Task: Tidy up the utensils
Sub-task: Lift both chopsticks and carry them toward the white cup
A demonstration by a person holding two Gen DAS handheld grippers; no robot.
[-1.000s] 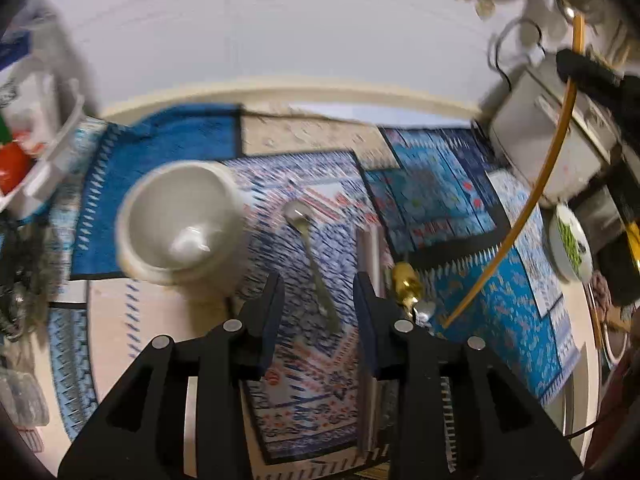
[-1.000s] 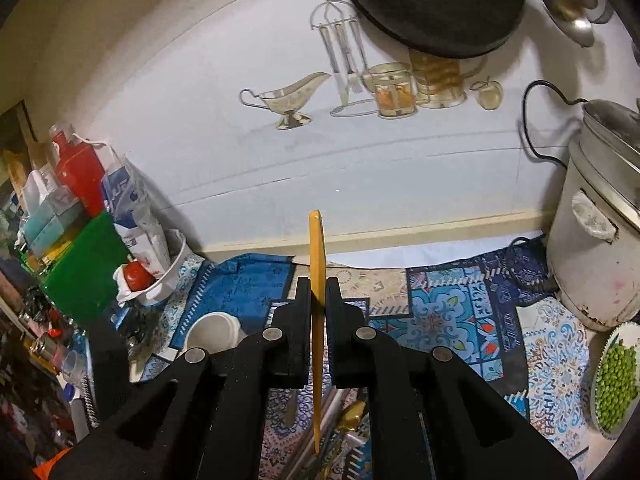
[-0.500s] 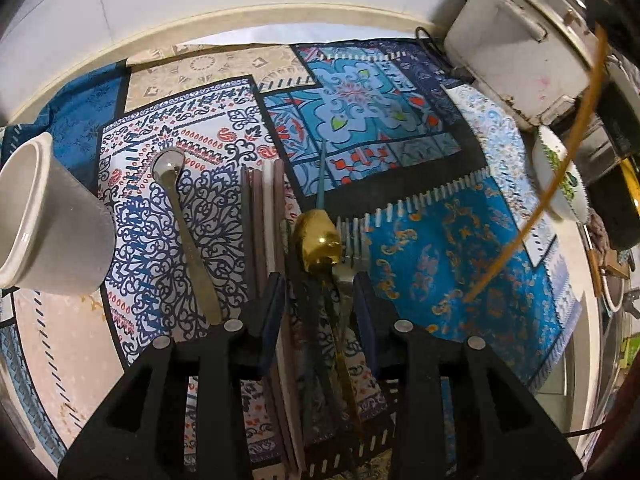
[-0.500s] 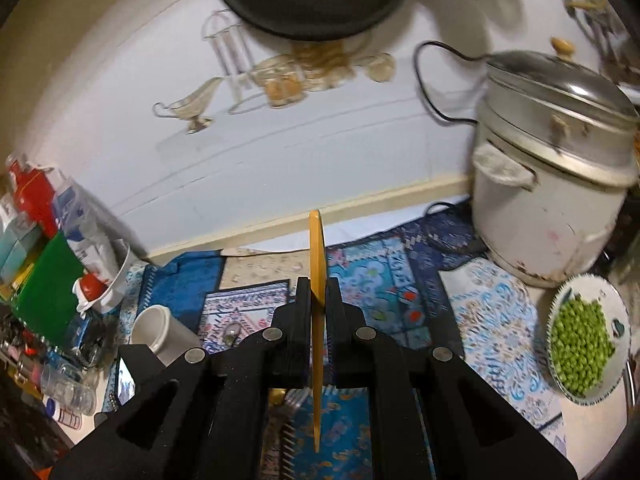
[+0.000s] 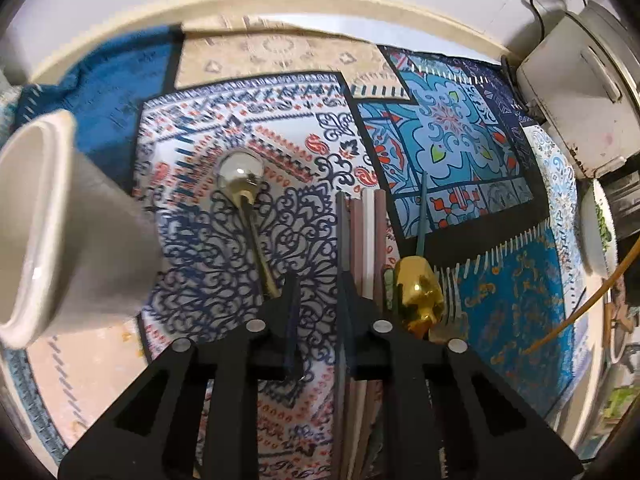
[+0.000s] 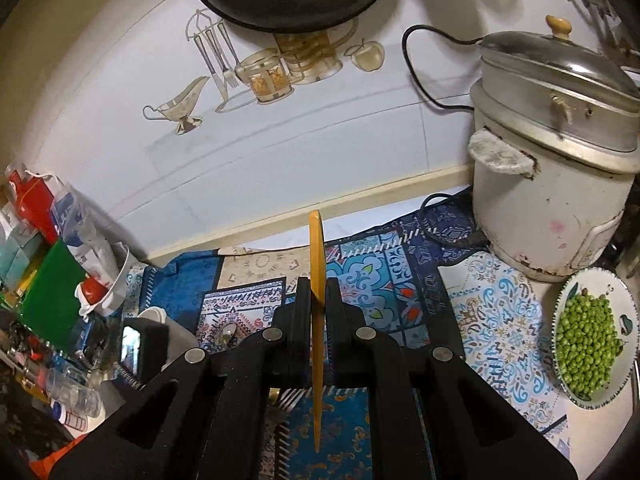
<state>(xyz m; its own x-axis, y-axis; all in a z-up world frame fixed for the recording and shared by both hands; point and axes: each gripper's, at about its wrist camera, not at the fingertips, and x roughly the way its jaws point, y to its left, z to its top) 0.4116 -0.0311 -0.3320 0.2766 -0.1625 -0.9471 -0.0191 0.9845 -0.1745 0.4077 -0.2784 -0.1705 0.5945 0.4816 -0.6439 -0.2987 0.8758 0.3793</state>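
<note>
left tool (image 5: 318, 294) is closing its jaws right now, down low over the patterned cloth (image 5: 452, 128) on the desk. compared to a second ago it's dropped a lot closer and slid off the silver spoon (image 5: 242, 184) toward the bundle of chopsticks (image 5: 366, 236). a dark stick (image 5: 341, 248) is running along the inside of one finger, but it's blurry and i can't tell if the pads are pressing on it yet, so i'm calling it not gripped. looks like it's going for a chopstick next.

right tool (image 6: 318, 300) is clamped narrow on a flat orange utensil (image 6: 316, 248), thin edge on, sticking out past the fingertips. same grip as a second ago, though it's swung over toward the rice cooker (image 6: 552, 184) side and is hanging above the cloth.

moving outward: the gold spoon (image 5: 418, 290) and a fork (image 5: 450, 316) are lying just beside the chopsticks, and the white cup (image 5: 60, 232) is sitting off to the left with nothing in it that i can see, so most of the sorting is still waiting. plate of green peas (image 6: 586, 344) near the cooker.

writing: none readable. the packets at the far left (image 6: 52, 216) are too small and blurred.
</note>
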